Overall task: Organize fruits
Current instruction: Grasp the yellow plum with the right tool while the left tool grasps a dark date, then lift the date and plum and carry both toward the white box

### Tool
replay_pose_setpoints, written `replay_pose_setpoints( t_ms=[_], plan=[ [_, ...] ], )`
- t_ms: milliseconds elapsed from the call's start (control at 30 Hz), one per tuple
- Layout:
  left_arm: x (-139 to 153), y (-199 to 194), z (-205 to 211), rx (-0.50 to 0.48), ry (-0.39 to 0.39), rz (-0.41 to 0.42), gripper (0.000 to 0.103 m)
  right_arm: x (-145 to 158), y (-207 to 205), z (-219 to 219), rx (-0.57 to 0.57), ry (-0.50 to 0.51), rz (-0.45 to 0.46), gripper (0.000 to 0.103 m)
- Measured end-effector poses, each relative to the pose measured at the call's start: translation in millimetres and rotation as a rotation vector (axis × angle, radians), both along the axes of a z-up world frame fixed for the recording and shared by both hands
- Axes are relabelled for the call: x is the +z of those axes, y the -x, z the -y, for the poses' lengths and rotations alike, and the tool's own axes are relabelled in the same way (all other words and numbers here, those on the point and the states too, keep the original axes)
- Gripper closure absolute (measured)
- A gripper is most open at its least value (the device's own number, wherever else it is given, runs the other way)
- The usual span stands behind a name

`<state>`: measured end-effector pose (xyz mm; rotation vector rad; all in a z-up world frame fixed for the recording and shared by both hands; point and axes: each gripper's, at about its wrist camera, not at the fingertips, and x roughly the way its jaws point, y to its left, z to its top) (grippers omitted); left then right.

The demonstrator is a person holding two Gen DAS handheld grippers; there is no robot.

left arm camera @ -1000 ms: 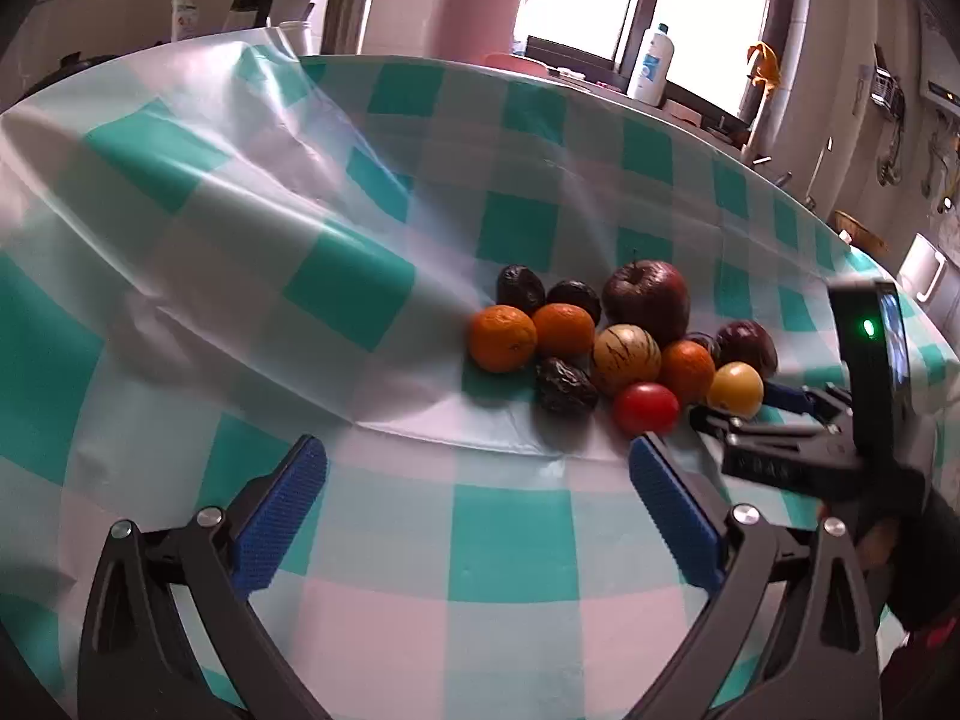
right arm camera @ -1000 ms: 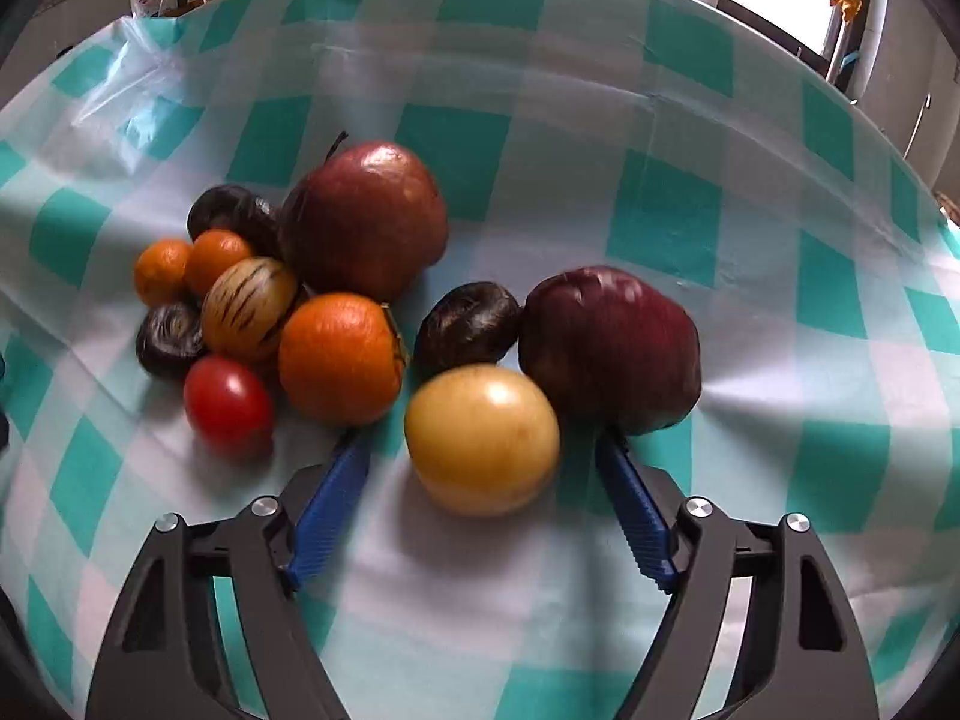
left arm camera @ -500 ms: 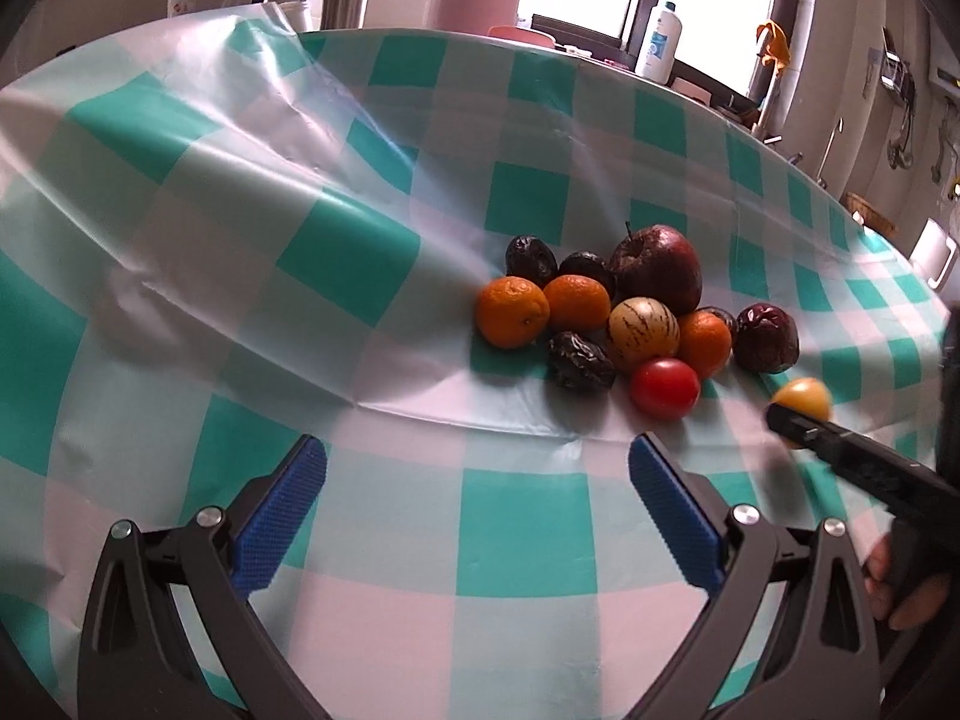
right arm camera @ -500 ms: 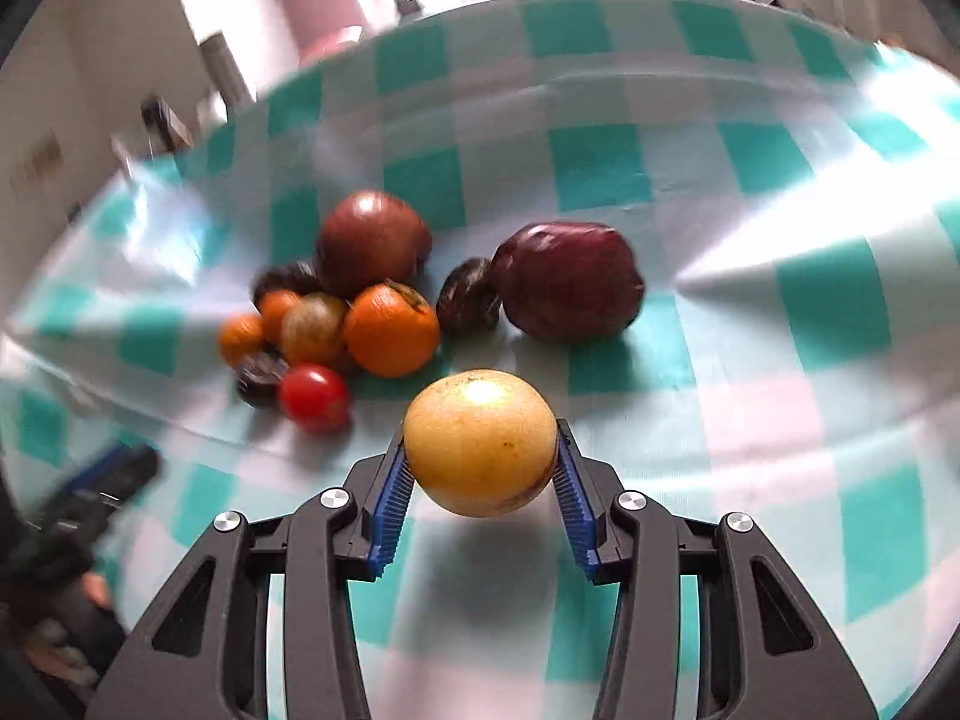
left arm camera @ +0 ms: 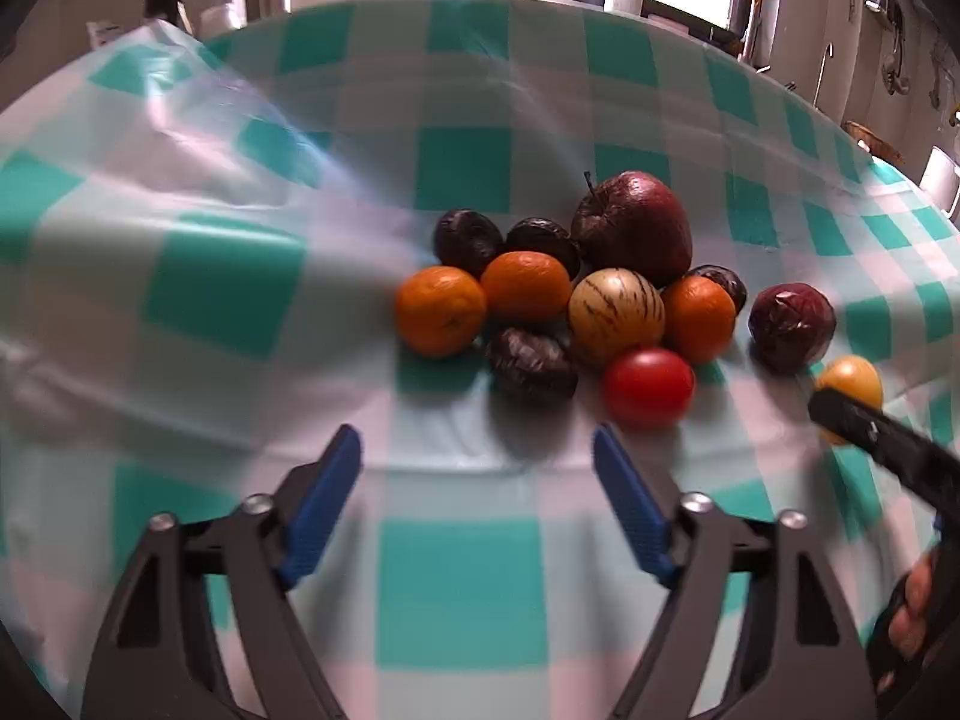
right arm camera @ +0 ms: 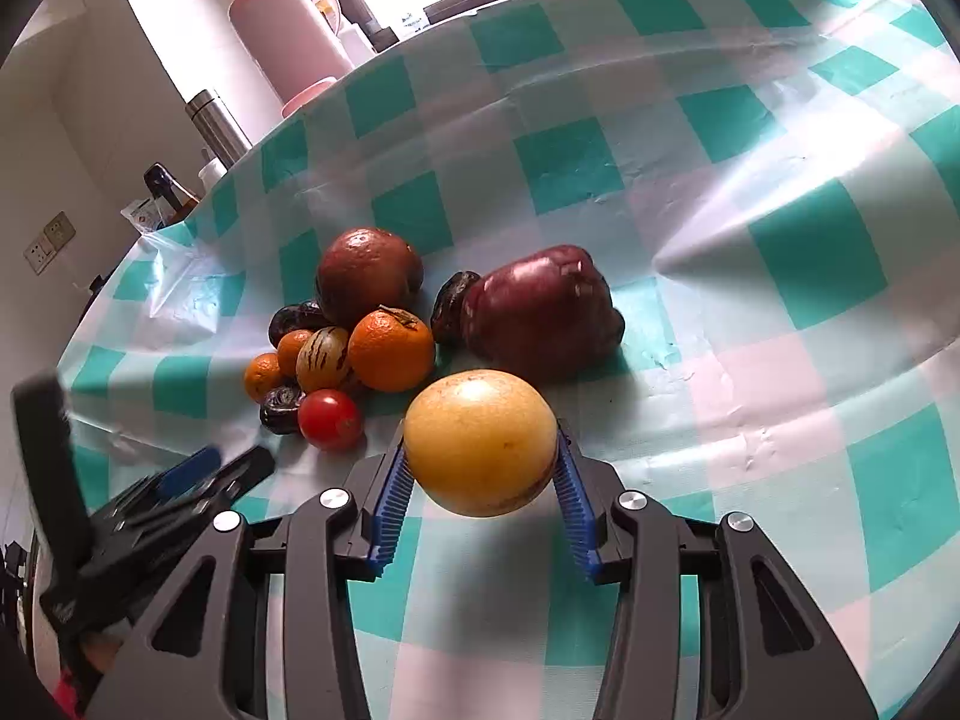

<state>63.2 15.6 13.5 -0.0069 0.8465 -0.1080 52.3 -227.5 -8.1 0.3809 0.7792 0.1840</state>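
Observation:
My right gripper (right arm camera: 480, 450) is shut on a round yellow fruit (right arm camera: 480, 441), held just above the cloth in front of the pile. Beyond it lie a big dark red fruit (right arm camera: 540, 312), a red-brown apple (right arm camera: 366, 276), oranges (right arm camera: 390, 348), a striped fruit (right arm camera: 324, 357), a red tomato (right arm camera: 330, 420) and dark wrinkled fruits (right arm camera: 282, 411). In the left wrist view my left gripper (left arm camera: 477, 480) points at the same pile, just short of a dark wrinkled fruit (left arm camera: 531, 363) and the tomato (left arm camera: 648, 384). Its jaws are closing with nothing between them. The yellow fruit (left arm camera: 849, 378) shows at the right.
A green-and-white checked plastic tablecloth (left arm camera: 456, 588) covers the table, rumpled into a fold at the left (left arm camera: 198, 120). A pink jug (right arm camera: 282, 30), a steel flask (right arm camera: 216, 126) and bottles stand past the far edge. A hand (left arm camera: 906, 618) grips the right tool.
The right gripper shut on the yellow fruit, lifted it back out of the pile and rolled. The left gripper moved closer to the fruits and its jaws narrowed.

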Motion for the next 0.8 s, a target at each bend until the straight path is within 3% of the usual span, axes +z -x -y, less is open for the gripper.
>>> replay_pose_setpoints(
  t_ms=[100,367,433,533,800],
  plan=[
    [-4,-17,5,-0.004,0.002,-0.027,0.038,0,0,0,0.004,0.001,-0.003,0.058],
    [-7,-40,20,-0.051,0.0,-0.057,0.044,-2,-2,-3,0.011,0.008,-0.015,0.058],
    [-7,-40,18,-0.057,0.007,-0.052,0.066,-2,-2,-3,0.012,0.007,-0.016,0.058],
    [-5,-32,7,-0.07,0.079,-0.046,0.067,-3,-1,-2,0.012,0.003,-0.014,0.058],
    [4,30,-25,-0.023,0.149,0.033,0.067,-3,0,0,0.017,-0.01,-0.003,0.058]
  ],
)
